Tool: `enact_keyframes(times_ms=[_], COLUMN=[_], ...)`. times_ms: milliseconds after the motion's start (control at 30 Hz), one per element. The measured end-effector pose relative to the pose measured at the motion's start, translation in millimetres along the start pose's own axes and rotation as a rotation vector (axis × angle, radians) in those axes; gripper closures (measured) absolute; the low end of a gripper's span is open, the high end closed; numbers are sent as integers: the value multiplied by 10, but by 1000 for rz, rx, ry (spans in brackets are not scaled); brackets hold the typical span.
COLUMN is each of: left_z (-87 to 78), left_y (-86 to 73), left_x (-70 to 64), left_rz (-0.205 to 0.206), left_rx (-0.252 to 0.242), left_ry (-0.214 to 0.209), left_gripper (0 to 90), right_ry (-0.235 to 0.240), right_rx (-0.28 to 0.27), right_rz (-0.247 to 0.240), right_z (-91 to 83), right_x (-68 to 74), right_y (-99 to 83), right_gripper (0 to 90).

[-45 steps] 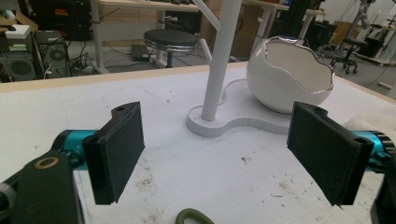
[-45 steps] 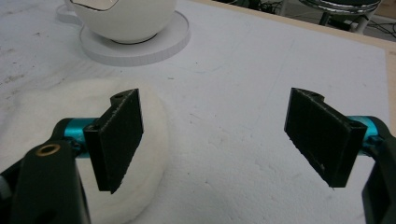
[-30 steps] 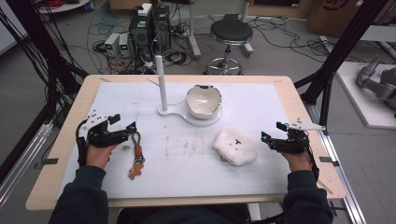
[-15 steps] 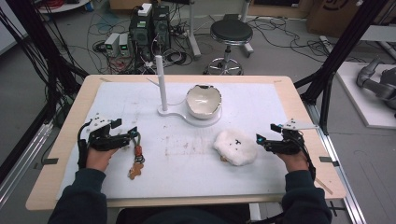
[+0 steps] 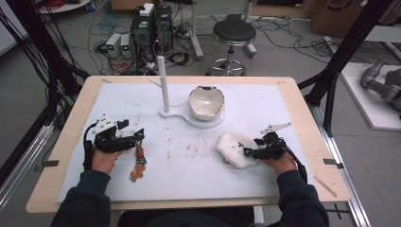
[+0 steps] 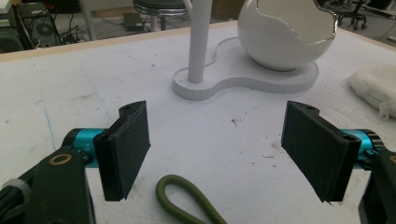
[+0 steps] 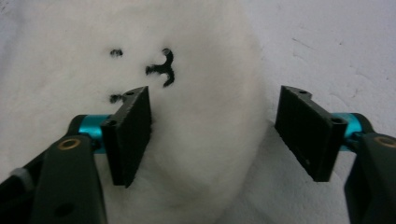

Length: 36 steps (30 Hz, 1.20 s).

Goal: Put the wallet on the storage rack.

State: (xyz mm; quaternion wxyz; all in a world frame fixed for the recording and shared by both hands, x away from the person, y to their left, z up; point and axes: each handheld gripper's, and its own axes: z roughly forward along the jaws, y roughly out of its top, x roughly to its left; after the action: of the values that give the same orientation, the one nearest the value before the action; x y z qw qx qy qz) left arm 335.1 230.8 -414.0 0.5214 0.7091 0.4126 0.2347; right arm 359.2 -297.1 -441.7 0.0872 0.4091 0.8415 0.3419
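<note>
One tabletop (image 5: 302, 113), wooden-edged and covered with a white mat marked by scattered brown stains near its middle. Items counted on it: one white stand, one white plush toy, one green cord with attached pieces, two hand-held grippers.

The white stand (image 5: 176, 113) sits toward the far edge, near the middle of its length. It consists of one flat base, one upright post (image 5: 163, 82) and one round white shell with a jagged open top (image 5: 206, 101). In the left gripper view the post (image 6: 200, 42) stands left of the shell (image 6: 286, 35), both on the same base.

The white plush toy (image 5: 235, 147) lies toward the right part of the tabletop, nearer the near edge than the stand. It carries small black stitched marks; the right gripper view shows three of them (image 7: 161, 67).

The right gripper (image 5: 249, 152) is at the toy's right side, held by one hand (image 5: 280, 161). Its jaws stand wide apart; in the right gripper view (image 7: 212, 135) the toy's body (image 7: 201, 154) lies between them, the left jaw over the plush and the right jaw just beside its edge. Contact cannot be confirmed.

The left gripper (image 5: 138, 139) is near the left edge, held by one hand (image 5: 103, 159). Its jaws are likewise wide apart, with bare mat between them in the left gripper view (image 6: 215, 149).

The green cord (image 6: 184, 203) shows one loop just below and between those jaws. In the high view the cord's attached orange and brown pieces (image 5: 139, 163) trail toward the near edge, just beside the left gripper.
</note>
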Motion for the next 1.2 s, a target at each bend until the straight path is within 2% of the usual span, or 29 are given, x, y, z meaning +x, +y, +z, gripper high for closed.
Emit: enact_keyframes(times_ms=[33,67,100,133,167,200,267,433,500,533,567,600,667,700,767,900,933,1133,1200], left_z=[11,20,20,43,43,78,113,256,321,321,387,420,493,493,616,723,769,806,805], left_y=[5,10,10,22,22,38,53,110,139,139,161,168,179,179,185,188,189,177,179], left_x=[-16,-33,-33,-67,-67,-113,-162,-372,-481,-481,-599,-657,-763,-763,-892,-975,-1017,-1080,-1087], left_rz=[3,4,4,9,9,10,11,26,43,43,61,72,87,87,88,93,87,81,81], left_rx=[-1,-1,-1,-1,-1,-3,0,9,22,22,34,40,58,58,73,96,101,109,112], left_ry=[-5,-9,-9,-21,-21,-46,-78,-173,-229,-229,-274,-296,-327,-327,-368,-390,-419,-473,-487], left_gripper=[235,235,235,236,237,237,247,279,294,305,307,307,307,307,306,298,296,295,330], right_ry=[3,35,35,35,26,27,46,94,107,118,126,132,153,159,178,192,202,244,251], right_rx=[2,2,2,4,0,-21,-74,-234,-269,-288,-297,-306,-321,-327,-339,-355,-366,-411,-412], right_rz=[-6,-23,-23,-34,-47,-56,-69,-142,-162,-181,-189,-203,-212,-215,-217,-225,-240,-296,-318], right_z=[-5,-12,-12,-32,-48,-78,-140,-245,-253,-249,-246,-240,-228,-225,-220,-223,-228,-220,-201], right_x=[8,10,10,54,60,62,69,193,258,297,329,353,391,404,423,451,472,622,693], right_y=[1,4,4,15,22,29,37,110,148,174,194,214,246,259,279,295,304,393,439], right_gripper=[412,506,506,597,649,720,768,787,786,787,787,787,787,787,787,788,789,792,792])
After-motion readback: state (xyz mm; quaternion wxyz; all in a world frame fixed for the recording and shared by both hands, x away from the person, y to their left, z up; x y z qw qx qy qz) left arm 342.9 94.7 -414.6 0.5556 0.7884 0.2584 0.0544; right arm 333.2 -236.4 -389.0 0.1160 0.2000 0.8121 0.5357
